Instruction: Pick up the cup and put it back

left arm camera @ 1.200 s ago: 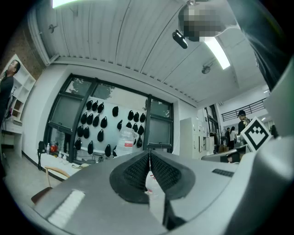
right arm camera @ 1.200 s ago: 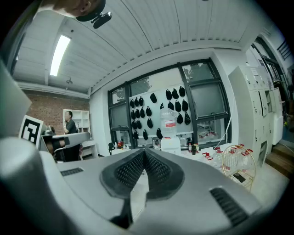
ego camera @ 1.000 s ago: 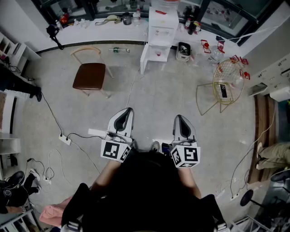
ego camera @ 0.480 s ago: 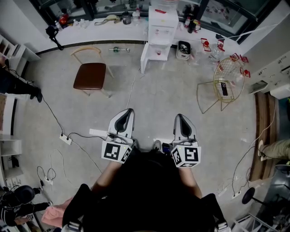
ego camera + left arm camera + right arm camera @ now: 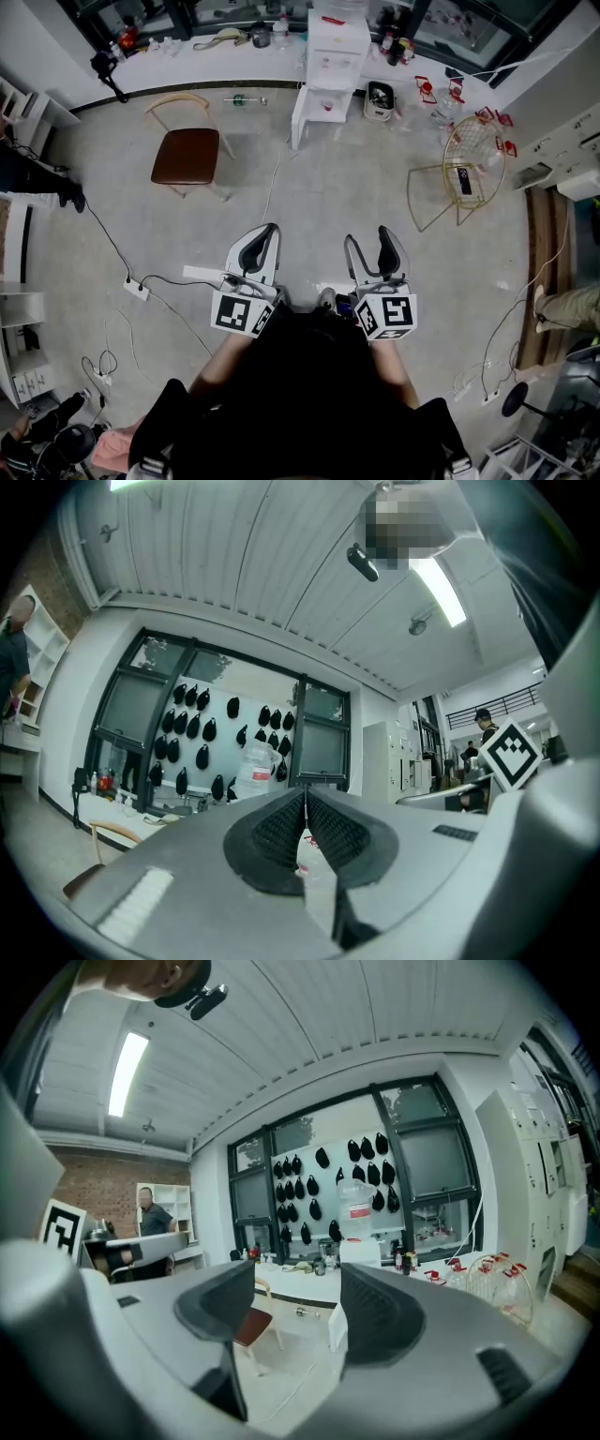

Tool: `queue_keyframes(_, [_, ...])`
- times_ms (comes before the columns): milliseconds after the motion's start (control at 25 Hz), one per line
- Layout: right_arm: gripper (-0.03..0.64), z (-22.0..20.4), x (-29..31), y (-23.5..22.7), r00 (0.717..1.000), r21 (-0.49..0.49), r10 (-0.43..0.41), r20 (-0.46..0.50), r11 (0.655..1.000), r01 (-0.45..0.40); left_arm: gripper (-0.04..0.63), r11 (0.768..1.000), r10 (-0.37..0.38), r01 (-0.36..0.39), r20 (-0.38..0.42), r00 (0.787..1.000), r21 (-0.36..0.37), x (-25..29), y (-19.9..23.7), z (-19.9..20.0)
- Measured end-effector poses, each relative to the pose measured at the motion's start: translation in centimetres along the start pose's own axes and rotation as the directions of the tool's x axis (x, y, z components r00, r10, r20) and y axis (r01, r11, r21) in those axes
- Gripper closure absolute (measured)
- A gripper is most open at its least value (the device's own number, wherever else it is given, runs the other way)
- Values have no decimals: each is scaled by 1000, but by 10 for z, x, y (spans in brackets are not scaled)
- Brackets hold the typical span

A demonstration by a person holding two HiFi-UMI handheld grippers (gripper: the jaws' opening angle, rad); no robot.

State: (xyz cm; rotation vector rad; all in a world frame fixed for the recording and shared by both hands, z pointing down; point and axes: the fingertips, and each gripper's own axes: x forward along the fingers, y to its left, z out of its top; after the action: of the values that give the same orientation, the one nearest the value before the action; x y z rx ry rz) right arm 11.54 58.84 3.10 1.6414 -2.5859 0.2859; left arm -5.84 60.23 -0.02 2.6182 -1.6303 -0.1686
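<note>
I make out no cup for certain; the small things on the far white counter [image 5: 187, 58] are too small to tell apart. Both grippers are held at waist height over the floor, pointing toward the counter. My left gripper [image 5: 266, 228] is shut, its ribbed pads meeting with nothing between them [image 5: 305, 795]. The jaws of my right gripper [image 5: 367, 236] are opening, and only the room shows through the gap between them [image 5: 297, 1274].
A wooden chair with a brown seat [image 5: 185, 156] stands ahead to the left. A white water dispenser cabinet [image 5: 333, 56] is ahead, a gold wire chair [image 5: 466, 169] to the right. Cables and a power strip [image 5: 134, 288] lie on the floor at left.
The right gripper's jaws have spread apart from shut. The left gripper has not moved. A person at the lower left edge has shifted.
</note>
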Motion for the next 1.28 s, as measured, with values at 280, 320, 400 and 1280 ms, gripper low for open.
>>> queue_keyframes(280, [348,-7,19,21,999,-13,-44,-24,999,43,583,1000,-13,13,-9,1000,2,-5,33,0])
queue_keyframes(320, [348,-8,23,25,998,-10,-49,-26,999,48,583,1000,-13,13,-10,1000,2,-6,39,0])
queue_keyframes(400, [348,-9,30,33,998,-4,-59,-25,998,59,583,1000,-14,14,-12,1000,-3,-7,54,-2])
queue_keyframes(1280, [348,-2,202,-59,999,-12,-17,-38,1000,17,583,1000,-17,16,-42,999,-4,162,107,-30])
